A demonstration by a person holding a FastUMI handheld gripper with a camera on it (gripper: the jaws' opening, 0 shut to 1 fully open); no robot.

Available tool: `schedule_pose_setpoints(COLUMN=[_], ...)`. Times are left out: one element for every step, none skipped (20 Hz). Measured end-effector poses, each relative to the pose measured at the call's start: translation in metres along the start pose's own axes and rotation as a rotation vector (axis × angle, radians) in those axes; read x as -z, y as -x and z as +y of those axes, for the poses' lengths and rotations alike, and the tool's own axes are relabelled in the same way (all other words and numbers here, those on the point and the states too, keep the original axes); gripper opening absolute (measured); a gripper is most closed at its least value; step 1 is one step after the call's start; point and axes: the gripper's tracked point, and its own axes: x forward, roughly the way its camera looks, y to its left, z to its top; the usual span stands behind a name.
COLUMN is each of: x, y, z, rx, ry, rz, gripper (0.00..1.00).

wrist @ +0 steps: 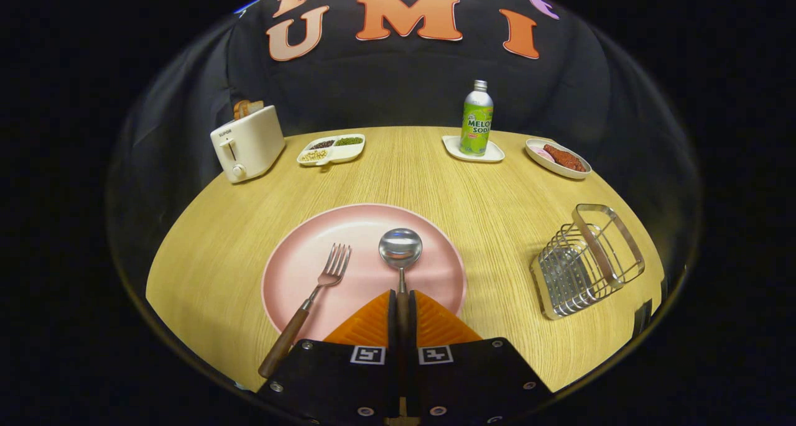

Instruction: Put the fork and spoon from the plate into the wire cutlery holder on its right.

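A pink plate (348, 233) lies on the wooden table just ahead of my fingers. On it rest a fork (314, 295) with a brown wooden handle, to the left of the fingers, and a spoon (400, 250) whose round bowl points away from me. The spoon's handle runs back between my two orange fingers (367, 326), and my gripper (402, 298) is shut on it. The wire cutlery holder (587, 261) stands on the table to the right of the plate, with its opening tilted up and away from me.
Along the table's far side stand a cream toaster (247, 143) with bread, a divided snack tray (331, 148), a green soda bottle (477, 120) on a white coaster, and a small dish of food (558, 157). Bare wood separates plate and holder.
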Motion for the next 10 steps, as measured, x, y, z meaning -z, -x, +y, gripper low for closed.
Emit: schedule_pose_setpoints(x=[-0.005,-0.011,-0.016,-0.021,-0.026,-0.030,-0.036,-0.039,-0.041,-0.042], y=[0.004,0.010,0.014,0.020,0.024,0.030,0.036,0.041,0.046,0.052], z=[-0.002,-0.003,-0.005,-0.007,-0.011,-0.014,-0.017,-0.021,-0.029,-0.037], rx=[-0.005,-0.012,-0.018,-0.023,-0.023,-0.026,-0.029,-0.028,-0.014,-0.001], ry=[0.005,0.010,0.017,0.030,0.042,0.051,0.054,0.054,0.053,0.040], rz=[-0.002,-0.009,-0.013,-0.015,-0.017,-0.020,-0.022,-0.018,-0.006,0.011], gripper=[0.05,0.05,0.05,0.05,0.05,0.05,0.05,0.05,0.05,0.05])
